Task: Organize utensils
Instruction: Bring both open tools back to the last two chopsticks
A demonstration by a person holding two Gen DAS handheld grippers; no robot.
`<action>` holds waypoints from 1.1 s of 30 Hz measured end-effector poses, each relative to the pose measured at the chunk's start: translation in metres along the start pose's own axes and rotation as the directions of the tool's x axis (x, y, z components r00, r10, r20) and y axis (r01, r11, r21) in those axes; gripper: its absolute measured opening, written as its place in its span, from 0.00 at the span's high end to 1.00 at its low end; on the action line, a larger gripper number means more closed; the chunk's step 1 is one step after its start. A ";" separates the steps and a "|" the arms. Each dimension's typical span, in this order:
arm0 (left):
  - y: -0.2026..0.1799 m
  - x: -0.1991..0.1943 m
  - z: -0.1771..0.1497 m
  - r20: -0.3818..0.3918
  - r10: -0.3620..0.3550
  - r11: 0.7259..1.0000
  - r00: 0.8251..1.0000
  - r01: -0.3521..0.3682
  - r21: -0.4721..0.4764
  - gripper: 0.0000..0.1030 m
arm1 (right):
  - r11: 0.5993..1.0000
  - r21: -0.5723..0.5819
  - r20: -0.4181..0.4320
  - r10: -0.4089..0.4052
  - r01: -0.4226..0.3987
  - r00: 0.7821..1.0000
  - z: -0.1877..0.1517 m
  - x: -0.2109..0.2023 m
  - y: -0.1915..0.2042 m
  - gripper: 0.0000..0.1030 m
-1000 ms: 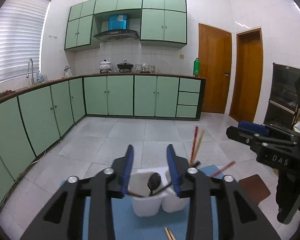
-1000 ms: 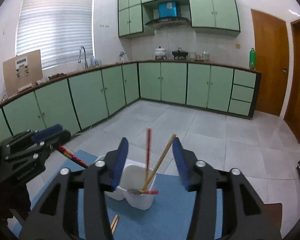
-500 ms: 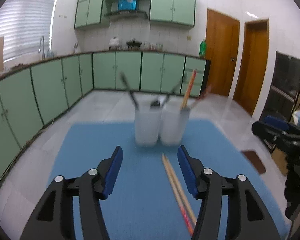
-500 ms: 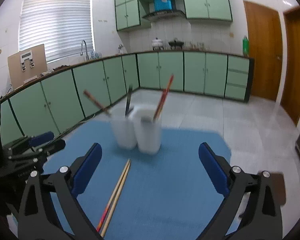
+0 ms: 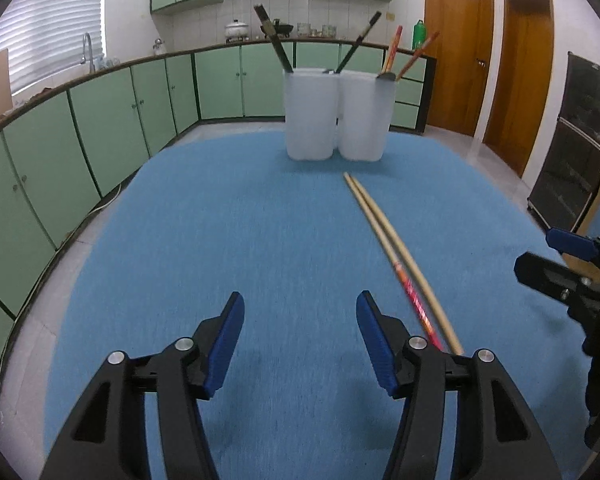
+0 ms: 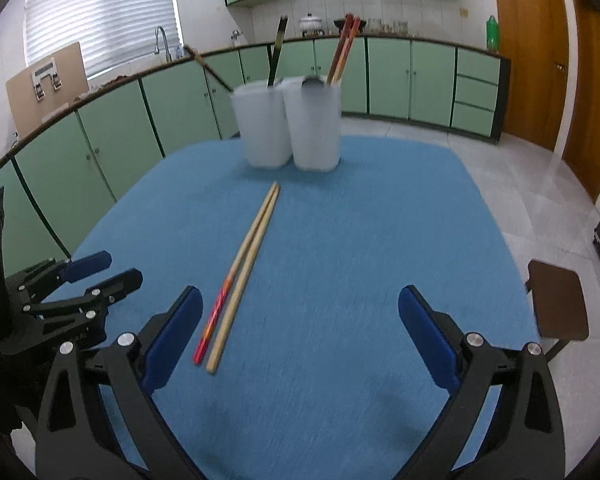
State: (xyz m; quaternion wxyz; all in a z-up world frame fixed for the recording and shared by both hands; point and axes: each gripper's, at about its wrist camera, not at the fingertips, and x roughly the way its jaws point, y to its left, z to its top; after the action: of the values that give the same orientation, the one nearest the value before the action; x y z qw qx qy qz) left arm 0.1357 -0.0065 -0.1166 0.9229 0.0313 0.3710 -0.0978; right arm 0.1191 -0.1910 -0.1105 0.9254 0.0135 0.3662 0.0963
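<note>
Two white plastic holders (image 5: 335, 114) (image 6: 290, 126) stand side by side at the far end of a blue mat (image 5: 260, 248) (image 6: 360, 240), with dark and red chopsticks standing in them. Two loose chopsticks (image 5: 392, 248) (image 6: 242, 268) lie side by side on the mat, one plain wood, one wood with a red end. My left gripper (image 5: 299, 332) is open and empty, low over the near mat, left of the loose pair. My right gripper (image 6: 300, 332) is wide open and empty, with the pair's near ends by its left finger.
Green kitchen cabinets (image 5: 100, 128) run along the left and back walls. Wooden doors (image 5: 460, 52) stand at the right. A brown stool (image 6: 558, 300) sits beyond the mat's right edge. The other gripper shows at the edge of each view (image 5: 572, 276) (image 6: 60, 300).
Both grippers have pulled back from above the holders and dropped low over the near mat. Both have opened wider, the right one most. The loose chopsticks now lie in full view.
</note>
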 end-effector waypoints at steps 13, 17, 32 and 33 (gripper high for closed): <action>-0.004 -0.001 -0.017 -0.031 0.008 1.000 0.999 -0.008 -0.002 0.43 | 0.999 -0.040 -0.076 -0.031 0.028 0.997 -0.023 0.017 0.021 0.13; 0.005 0.000 -0.019 -0.039 0.008 0.999 0.999 -0.010 -0.048 0.43 | 0.998 -0.046 -0.107 -0.034 0.029 0.994 -0.024 0.022 0.023 0.23; 0.012 0.006 -0.021 -0.072 0.000 0.997 0.997 -0.006 -0.074 0.43 | 0.995 -0.098 -0.141 -0.039 0.025 0.989 -0.028 0.028 0.038 0.48; 0.012 0.006 -0.021 -0.073 0.000 0.997 0.997 -0.006 -0.074 0.43 | 0.994 -0.105 -0.144 -0.038 0.023 0.989 -0.028 0.028 0.040 0.51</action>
State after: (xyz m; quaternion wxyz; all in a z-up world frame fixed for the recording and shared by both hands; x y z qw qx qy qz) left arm 0.1281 0.0070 -0.1357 0.9095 0.0014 0.4077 -0.0815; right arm 0.1133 -0.1476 -0.1466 0.8971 -0.0468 0.4275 0.1016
